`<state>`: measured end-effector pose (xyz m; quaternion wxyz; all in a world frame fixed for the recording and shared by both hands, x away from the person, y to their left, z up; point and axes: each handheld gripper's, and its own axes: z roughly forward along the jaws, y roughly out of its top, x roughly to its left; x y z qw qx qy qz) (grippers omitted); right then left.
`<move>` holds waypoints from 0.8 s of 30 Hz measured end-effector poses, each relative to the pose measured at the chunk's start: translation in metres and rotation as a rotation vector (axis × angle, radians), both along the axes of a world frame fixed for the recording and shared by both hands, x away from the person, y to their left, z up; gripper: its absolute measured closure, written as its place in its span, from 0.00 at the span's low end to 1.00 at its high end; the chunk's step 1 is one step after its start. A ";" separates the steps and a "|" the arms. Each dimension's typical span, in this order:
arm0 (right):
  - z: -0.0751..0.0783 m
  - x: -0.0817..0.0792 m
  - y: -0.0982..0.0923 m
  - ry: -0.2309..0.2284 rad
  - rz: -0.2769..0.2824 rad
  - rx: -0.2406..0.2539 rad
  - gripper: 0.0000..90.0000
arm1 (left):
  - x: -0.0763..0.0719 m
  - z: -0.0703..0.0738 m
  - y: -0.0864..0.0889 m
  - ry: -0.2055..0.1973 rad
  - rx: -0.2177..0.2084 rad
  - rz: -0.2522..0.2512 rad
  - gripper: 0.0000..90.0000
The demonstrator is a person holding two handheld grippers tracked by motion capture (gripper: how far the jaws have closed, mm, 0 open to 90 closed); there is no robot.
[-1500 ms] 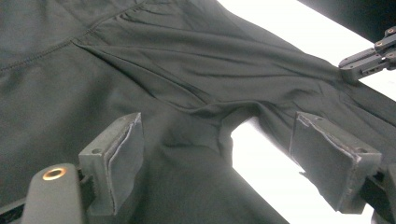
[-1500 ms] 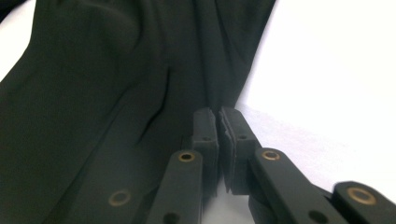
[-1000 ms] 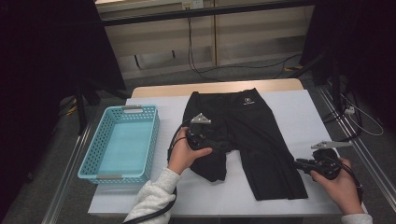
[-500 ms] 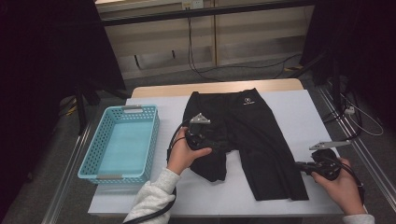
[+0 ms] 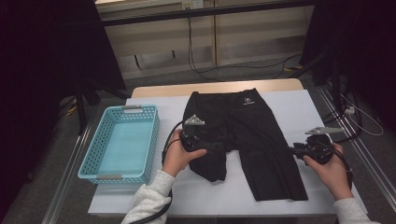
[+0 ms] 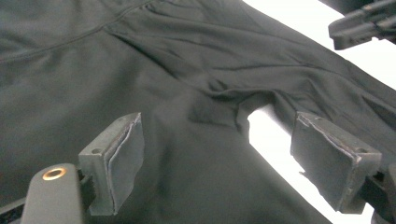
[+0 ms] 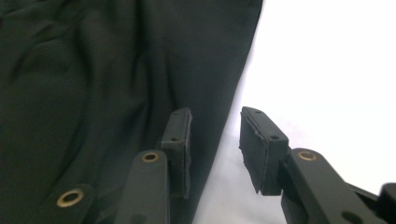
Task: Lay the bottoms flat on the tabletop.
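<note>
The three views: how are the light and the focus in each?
High view: dim, dark surroundings, table brighter. Left gripper view: black shorts sharp, white cover overexposed. Right gripper view: cover glares white; near jaws slightly soft.

Plenty tucked out of sight on this table right now.

The left gripper (image 5: 205, 148) sits on the black shorts (image 5: 250, 140) in the high view, and its jaw tips are lost against the dark cloth there. In the left gripper view the shorts (image 6: 187, 93) run off the top, left and bottom edges, and the other gripper (image 6: 364, 23) is clipped by the top right corner. In the right gripper view the cloth (image 7: 116, 84) spills past the left edge; one pad lies over its hem. The logo (image 5: 246, 101) at the waistband is too small to read. Both sleeves (image 5: 149, 203) are cut by the bottom edge.
</note>
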<state>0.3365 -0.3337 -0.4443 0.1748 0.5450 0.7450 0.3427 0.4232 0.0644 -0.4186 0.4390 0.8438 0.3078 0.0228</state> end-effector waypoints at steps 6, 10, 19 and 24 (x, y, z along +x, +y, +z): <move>-0.007 0.037 0.002 0.012 -0.019 -0.016 0.69 | -0.007 0.000 0.011 0.001 0.015 0.018 0.20; -0.010 0.059 -0.002 0.014 -0.051 0.032 0.67 | -0.014 0.005 0.015 -0.013 0.016 0.022 0.20; -0.015 0.085 0.008 0.036 -0.016 0.064 1.00 | -0.015 0.001 0.026 -0.009 0.020 0.061 0.20; -0.014 0.082 -0.008 0.046 -0.037 0.071 1.00 | -0.016 0.000 0.027 -0.005 0.024 0.058 0.20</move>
